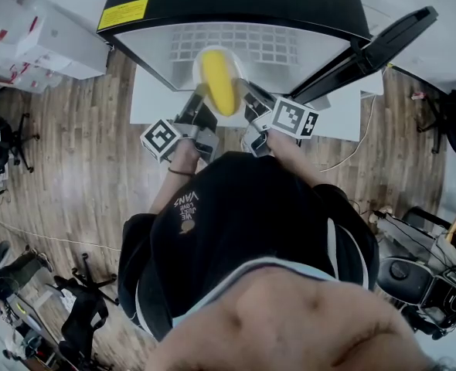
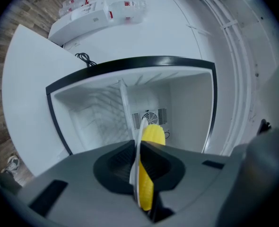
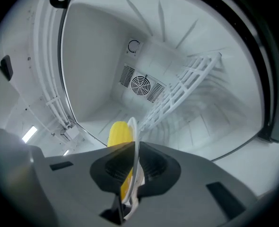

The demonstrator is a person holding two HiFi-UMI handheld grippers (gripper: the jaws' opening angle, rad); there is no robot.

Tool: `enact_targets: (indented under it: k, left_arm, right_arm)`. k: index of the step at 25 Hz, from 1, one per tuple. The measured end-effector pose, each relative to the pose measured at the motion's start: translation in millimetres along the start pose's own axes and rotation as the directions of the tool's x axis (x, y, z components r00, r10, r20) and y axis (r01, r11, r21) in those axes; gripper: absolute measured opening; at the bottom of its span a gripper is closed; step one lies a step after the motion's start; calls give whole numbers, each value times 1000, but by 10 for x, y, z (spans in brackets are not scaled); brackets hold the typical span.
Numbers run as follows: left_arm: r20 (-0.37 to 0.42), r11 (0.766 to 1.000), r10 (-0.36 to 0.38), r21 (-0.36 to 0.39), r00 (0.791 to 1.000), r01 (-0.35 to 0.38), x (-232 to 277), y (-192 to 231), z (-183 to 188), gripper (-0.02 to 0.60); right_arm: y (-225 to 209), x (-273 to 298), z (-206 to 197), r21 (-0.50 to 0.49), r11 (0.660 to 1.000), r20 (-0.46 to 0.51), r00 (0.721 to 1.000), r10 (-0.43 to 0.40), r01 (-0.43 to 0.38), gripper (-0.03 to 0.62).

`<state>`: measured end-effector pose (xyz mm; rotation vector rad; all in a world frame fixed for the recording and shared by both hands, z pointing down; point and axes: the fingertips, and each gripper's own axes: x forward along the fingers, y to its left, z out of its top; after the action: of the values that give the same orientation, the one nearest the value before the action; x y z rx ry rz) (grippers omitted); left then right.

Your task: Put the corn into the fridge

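**Item:** corn [image 1: 219,79], one yellow cob, lying loose and unsecured on a white plate [image 1: 200,62]. It is held in the air just in front of the open fridge [image 1: 236,2], at 12 o'clock from the person in the head view.

**Support:** the left gripper [image 1: 199,100] is at the plate's 8 o'clock and the right gripper [image 1: 251,99] at its 4 o'clock. Each gripper's fingers [image 2: 164,167] are clamped together on the thin rim only. Neither gripper touches the cob.

**Surroundings:** a white wire shelf [image 3: 187,84] sits inside the fridge. The fridge door [image 1: 371,49] is swung open at 2 o'clock.

**Hazards, as judged:**
- The cob may roll off if either hand dips or twists, since nothing restrains it.
- The rim may slip from the shallow pinch if the two hands drift apart or advance unevenly.
- The plate's leading edge may catch the wire shelf or the fridge frame, which could jolt the cob loose.
- Letting go with one gripper before the plate rests on a surface would probably tip the plate.
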<state>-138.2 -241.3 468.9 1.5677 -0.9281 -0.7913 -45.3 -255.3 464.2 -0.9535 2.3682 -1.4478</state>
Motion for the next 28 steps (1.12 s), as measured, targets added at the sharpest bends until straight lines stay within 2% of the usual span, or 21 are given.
enact_targets:
  k: [4, 28]
  left_arm:
    - [4, 1000, 10, 3, 1000, -10, 68, 21, 45, 32]
    - [78, 991, 56, -121, 995, -47, 298, 137, 193, 34]
  right_arm:
    - [-39, 53, 61, 3, 1000, -6, 1000, -3, 3, 26]
    - [-194, 308, 259, 18, 1000, -52, 999, 11, -10, 26]
